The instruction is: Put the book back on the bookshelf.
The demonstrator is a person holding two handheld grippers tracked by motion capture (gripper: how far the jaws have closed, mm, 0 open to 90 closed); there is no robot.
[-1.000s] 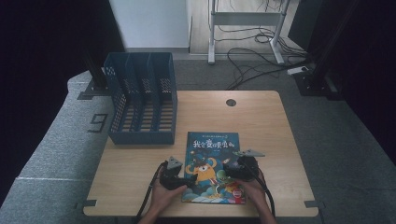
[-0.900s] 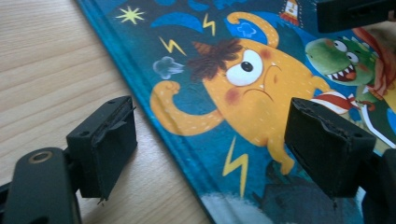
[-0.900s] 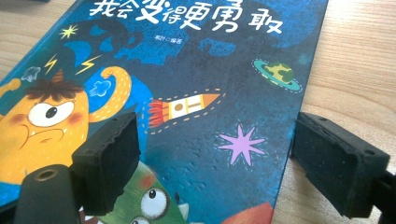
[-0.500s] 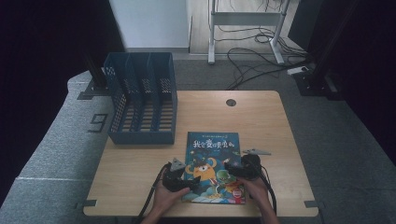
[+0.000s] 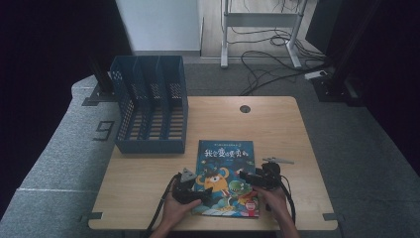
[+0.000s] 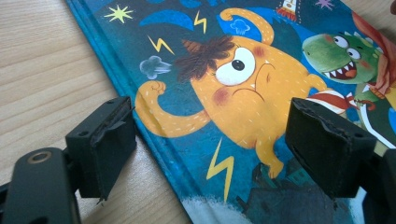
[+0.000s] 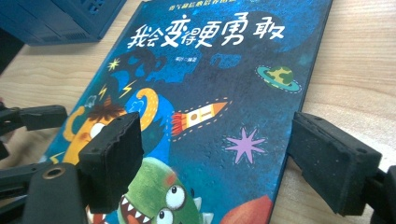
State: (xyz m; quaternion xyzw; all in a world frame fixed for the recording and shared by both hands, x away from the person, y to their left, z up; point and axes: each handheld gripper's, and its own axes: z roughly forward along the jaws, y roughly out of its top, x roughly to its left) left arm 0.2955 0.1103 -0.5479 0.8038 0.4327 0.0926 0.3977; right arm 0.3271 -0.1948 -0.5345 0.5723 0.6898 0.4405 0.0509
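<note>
Since a second ago, both of my grippers have crept slightly inward over the lower corners of the book; the book itself lies where it lay.

Item: picture book (image 5: 226, 176), hardcover, flat on the wooden bench (image 5: 277, 124), face up, near the front edge, just in front of the blue file rack (image 5: 148, 111) and apart from it.

Cover: deep blue ground. White title characters across the top. Orange one-eyed monster (image 6: 236, 88) with brown tuft and a raised fist, yellow lightning bolts around it. Green toothy dinosaur (image 6: 348, 53) in a red scarf beside it. Small rocket (image 7: 198, 116), ringed planet (image 7: 279, 76), purple star (image 7: 245, 144). Spine edge runs along the book's left side, where board layers show.

Left gripper (image 5: 190, 191): fingers (image 6: 105, 142) spread apart, released, one over bare bench just beside the spine, the other over the cover. Nothing held.

Right gripper (image 5: 257, 178): fingers (image 7: 114, 158) spread apart, released, one above the cover, the other past the book's right edge over the bench. Nothing held.
</note>
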